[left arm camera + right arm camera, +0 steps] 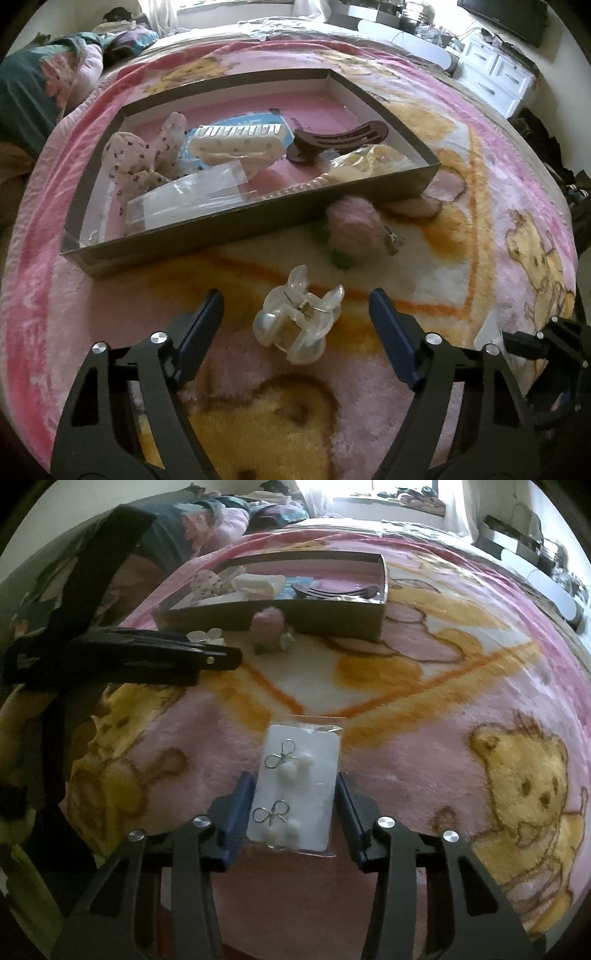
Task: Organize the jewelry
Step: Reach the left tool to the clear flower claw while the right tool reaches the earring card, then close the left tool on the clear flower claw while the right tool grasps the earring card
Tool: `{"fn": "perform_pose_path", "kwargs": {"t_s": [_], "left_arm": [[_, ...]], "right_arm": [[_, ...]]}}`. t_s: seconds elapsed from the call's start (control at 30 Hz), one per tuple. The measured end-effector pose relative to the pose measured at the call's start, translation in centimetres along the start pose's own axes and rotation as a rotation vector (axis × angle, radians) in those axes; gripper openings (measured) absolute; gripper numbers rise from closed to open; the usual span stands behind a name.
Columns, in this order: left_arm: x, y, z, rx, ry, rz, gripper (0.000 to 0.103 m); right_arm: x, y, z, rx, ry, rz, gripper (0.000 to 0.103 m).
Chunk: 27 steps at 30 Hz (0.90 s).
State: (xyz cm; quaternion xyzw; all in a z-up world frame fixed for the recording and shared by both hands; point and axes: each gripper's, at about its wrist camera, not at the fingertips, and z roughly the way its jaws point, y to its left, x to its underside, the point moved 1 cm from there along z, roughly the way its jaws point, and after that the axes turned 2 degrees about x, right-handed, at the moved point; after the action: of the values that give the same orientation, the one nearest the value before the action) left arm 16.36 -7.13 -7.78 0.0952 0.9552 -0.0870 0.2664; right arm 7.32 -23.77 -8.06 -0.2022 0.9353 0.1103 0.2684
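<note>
A clear plastic claw hair clip [297,320] lies on the pink bear blanket between the open fingers of my left gripper [297,301], not touched. A shallow grey box [255,218] beyond it holds a cream claw clip [236,143], a brown hair clip [338,142], a dotted fabric bow [142,158] and plastic packets. A pink fluffy hair clip [352,225] lies against the box's front wall. In the right wrist view a white earring card in a clear bag [297,792] lies between the fingers of my right gripper [295,781], which close on its sides.
The box [280,614] and the pink fluffy clip [269,627] show far ahead in the right wrist view, with the left gripper's black body [140,657] at left. Pillows [48,77] lie at the bed's far left. A white dresser [495,74] stands at right.
</note>
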Motion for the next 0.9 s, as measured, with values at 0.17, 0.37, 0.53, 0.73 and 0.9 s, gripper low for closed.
{"fn": "perform_pose_path", "kwargs": {"t_s": [0.17, 0.37, 0.53, 0.73, 0.9], "left_arm": [[-0.3, 0.0, 0.4, 0.014, 0.003, 0.003, 0.061], [-0.6, -0.1, 0.8, 0.019, 0.012, 0.022, 0.039], [-0.5, 0.1, 0.4, 0.031, 0.019, 0.02, 0.037], [-0.5, 0.8, -0.8, 0.036, 0.008, -0.004, 0.037], [-0.5, 1.6, -2.6, 0.032, -0.02, -0.025, 0.037]], "right_arm": [[-0.4, 1.0, 0.0, -0.033, -0.004, -0.026, 0.041], [-0.9, 2.1, -0.3, -0.067, -0.009, -0.051, 0.041], [-1.4, 2.5, -0.6, -0.071, -0.018, -0.056, 0.041], [-2.0, 2.6, -1.1, -0.073, -0.034, -0.059, 0.041], [-2.7, 2.6, -1.6, -0.07, -0.051, -0.064, 0.041]]}}
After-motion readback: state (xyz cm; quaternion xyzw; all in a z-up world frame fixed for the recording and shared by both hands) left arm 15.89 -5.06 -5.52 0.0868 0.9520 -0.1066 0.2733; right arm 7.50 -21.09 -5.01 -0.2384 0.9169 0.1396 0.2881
